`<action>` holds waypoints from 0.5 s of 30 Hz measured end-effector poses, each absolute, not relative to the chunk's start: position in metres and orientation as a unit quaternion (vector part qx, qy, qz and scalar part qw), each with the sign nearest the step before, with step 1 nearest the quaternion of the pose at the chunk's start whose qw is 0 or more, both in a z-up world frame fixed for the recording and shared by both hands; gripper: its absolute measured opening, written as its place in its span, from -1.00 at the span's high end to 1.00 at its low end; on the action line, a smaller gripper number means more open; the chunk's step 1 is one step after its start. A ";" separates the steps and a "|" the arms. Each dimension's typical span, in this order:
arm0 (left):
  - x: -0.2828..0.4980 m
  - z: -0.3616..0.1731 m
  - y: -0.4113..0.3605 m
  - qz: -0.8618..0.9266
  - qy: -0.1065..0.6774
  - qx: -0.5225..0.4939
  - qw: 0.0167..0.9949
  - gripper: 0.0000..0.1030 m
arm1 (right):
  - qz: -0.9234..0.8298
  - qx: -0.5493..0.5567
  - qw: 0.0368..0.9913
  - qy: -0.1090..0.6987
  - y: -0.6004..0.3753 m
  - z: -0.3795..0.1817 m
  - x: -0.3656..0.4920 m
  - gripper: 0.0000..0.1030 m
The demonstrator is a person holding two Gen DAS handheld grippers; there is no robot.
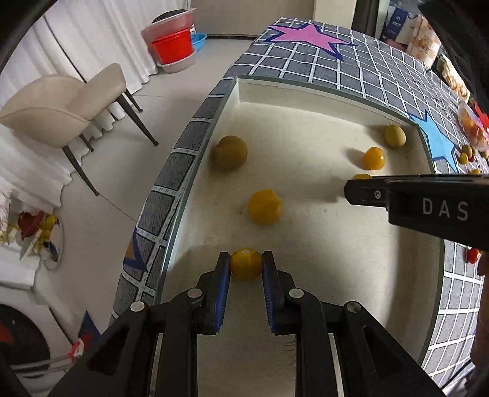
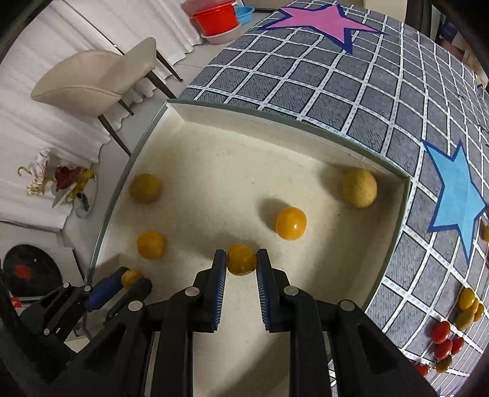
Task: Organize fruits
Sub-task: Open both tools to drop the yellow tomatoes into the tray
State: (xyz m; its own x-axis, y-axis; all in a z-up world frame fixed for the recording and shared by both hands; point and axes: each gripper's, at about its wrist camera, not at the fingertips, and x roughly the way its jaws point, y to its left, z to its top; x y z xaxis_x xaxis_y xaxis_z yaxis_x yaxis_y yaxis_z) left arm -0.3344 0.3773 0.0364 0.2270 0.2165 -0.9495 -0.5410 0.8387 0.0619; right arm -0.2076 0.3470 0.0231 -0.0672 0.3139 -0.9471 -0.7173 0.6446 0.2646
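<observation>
A shallow white tray [image 1: 305, 91] [image 2: 275, 117] lies on the checked table. My left gripper [image 1: 246, 262] is shut on a small yellow fruit [image 1: 246, 265] just above the tray floor; it also shows in the right wrist view [image 2: 130, 279]. My right gripper [image 2: 241, 259] is shut on another small yellow fruit [image 2: 241, 260] over the tray; its side shows in the left wrist view [image 1: 397, 195]. Loose in the tray are a yellow fruit [image 1: 264, 207] [image 2: 150, 244], a dull one [image 1: 229, 152] [image 2: 145, 187], a glossy orange one [image 1: 373, 158] [image 2: 291, 223] and a pale one [image 1: 395, 136] [image 2: 359, 188].
Yellow [image 2: 467, 305] and red small tomatoes [image 2: 444, 337] lie on the grey checked tablecloth [image 2: 336, 76] right of the tray. A blue star [image 2: 458, 195] and a pink star [image 2: 324, 20] mark the cloth. A beige chair [image 1: 61, 103] and stacked basins [image 1: 174, 39] stand on the floor left.
</observation>
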 end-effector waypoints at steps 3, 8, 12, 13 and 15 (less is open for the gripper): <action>-0.335 0.038 0.378 0.245 0.571 -0.137 0.772 0.40 | 0.389 -0.160 0.663 0.620 0.350 0.023 -0.208 0.56; -0.339 0.044 0.378 0.247 0.557 -0.131 0.782 -0.50 | 0.397 -0.152 0.656 0.624 0.352 0.023 -0.206 0.39; -0.336 0.041 0.375 0.235 0.570 -0.121 0.778 -0.50 | 0.403 -0.149 0.656 0.620 0.351 0.028 -0.203 -0.24; -0.335 0.041 0.374 0.234 0.571 -0.118 0.778 -0.50 | 0.406 -0.143 0.658 0.618 0.350 0.031 -0.203 -0.29; -0.334 0.042 0.371 0.231 0.575 -0.109 0.778 -0.50 | 0.412 -0.130 0.660 0.615 0.348 0.038 -0.200 -0.58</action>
State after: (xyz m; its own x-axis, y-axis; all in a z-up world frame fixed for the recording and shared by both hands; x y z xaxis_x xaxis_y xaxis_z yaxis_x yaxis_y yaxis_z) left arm -0.3341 0.3708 0.0421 0.2334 0.2330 -0.9441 -0.4846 0.8696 0.0949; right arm -0.2000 0.3480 0.0381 -0.0962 0.3841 -0.9183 -0.7030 0.6269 0.3358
